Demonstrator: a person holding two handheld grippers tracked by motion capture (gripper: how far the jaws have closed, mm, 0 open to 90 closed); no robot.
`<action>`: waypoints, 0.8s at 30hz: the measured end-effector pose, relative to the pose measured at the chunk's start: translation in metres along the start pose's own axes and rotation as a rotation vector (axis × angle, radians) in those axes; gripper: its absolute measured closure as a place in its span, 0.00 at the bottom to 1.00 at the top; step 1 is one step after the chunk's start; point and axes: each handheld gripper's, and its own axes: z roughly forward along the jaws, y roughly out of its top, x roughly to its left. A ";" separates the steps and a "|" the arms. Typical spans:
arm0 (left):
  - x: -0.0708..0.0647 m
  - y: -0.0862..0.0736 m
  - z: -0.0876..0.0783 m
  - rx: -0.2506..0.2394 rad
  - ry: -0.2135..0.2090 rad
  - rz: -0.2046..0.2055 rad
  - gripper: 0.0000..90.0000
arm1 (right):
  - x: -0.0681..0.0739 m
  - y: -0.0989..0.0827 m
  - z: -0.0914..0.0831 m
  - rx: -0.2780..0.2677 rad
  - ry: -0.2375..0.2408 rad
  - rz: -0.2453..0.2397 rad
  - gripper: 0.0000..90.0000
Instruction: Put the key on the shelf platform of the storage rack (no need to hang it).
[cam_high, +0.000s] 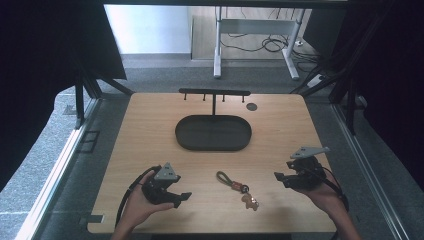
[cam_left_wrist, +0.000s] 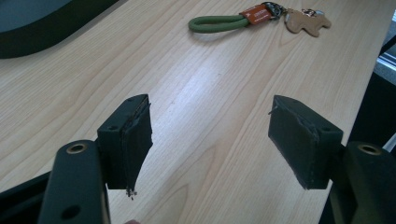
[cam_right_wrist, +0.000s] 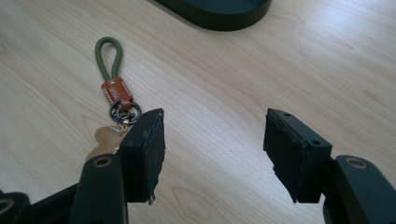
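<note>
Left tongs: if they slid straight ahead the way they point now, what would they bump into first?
Probably the keychain. The left tongs stand open over bare table, and its green loop lies ahead, slightly right of centre, so they might just miss it.

Black hand-held gripper (cam_high: 184, 198): grey triangular plate, trailing black cable.

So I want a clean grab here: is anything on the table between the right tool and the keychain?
Nothing visible. The keychain lies flat on bare wood, apart from the black tray. The right tool hangs beside it with open, empty jaws; in the right gripper view the charm end lies partly behind one jaw.
</note>
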 end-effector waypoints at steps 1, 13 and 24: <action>0.002 -0.001 -0.001 0.001 0.003 -0.003 0.34 | 0.002 0.001 0.002 0.005 0.006 -0.006 0.44; 0.006 -0.004 -0.004 -0.010 0.009 -0.021 0.34 | 0.024 0.013 0.018 0.055 0.045 -0.080 0.45; 0.008 -0.005 -0.001 -0.004 0.007 -0.024 0.34 | 0.033 0.021 0.033 0.102 0.061 -0.115 0.46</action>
